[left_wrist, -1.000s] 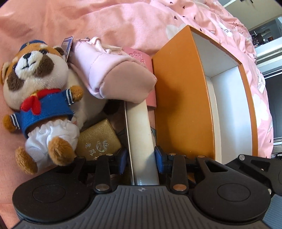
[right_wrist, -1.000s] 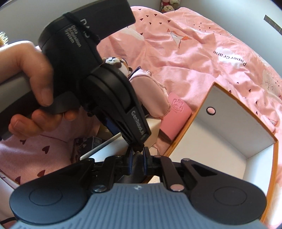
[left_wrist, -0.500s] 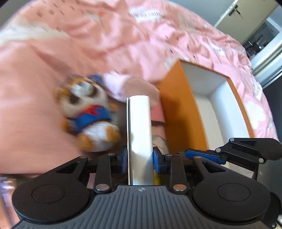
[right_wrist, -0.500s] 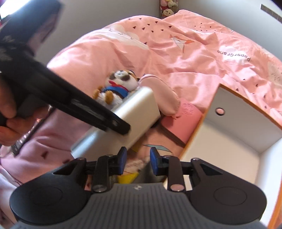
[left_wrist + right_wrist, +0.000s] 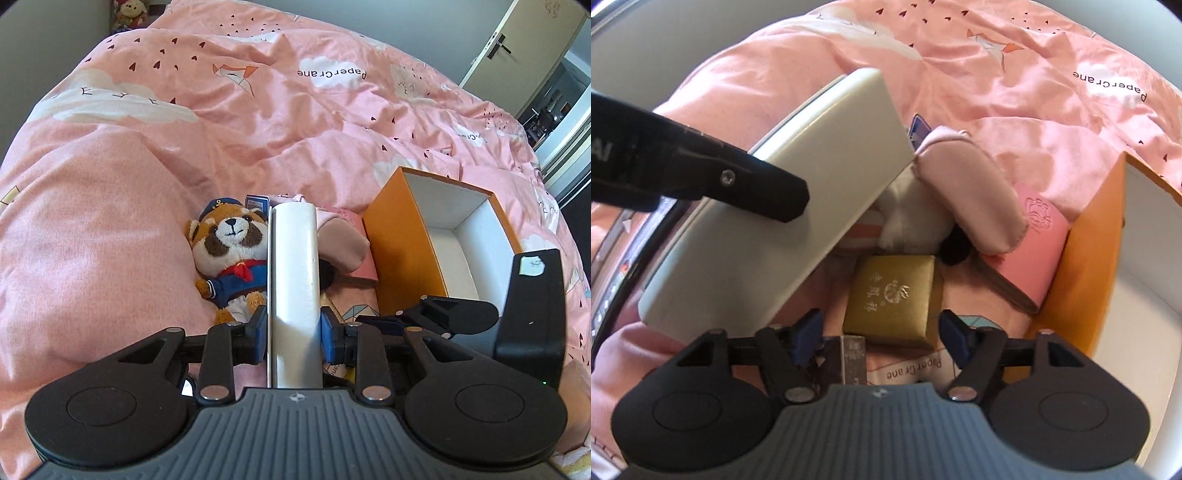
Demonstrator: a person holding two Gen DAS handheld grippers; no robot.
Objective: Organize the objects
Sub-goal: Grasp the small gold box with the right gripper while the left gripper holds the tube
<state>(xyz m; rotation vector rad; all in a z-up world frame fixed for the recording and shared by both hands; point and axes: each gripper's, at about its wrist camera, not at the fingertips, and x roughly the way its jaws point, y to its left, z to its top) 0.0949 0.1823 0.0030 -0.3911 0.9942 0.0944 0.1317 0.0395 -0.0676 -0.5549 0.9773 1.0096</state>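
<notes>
My left gripper is shut on a flat white box and holds it up off the bed, long side pointing away. In the right wrist view the same white box hangs at the upper left with a black left finger across it. My right gripper is opening, its blue pads wide apart just above a gold box that lies on the bedding; the pads do not touch it. An orange box with a white inside stands open on the right.
A plush animal in a blue sailor suit, a pale pink pouch and a pink notebook lie close together beside the orange box. A small dark box sits under the right gripper. Rumpled pink duvet covers everything around.
The left gripper closed on the white box and lifted it up and back from the pile. The right gripper went from shut to wide open and dropped toward the gold box.
</notes>
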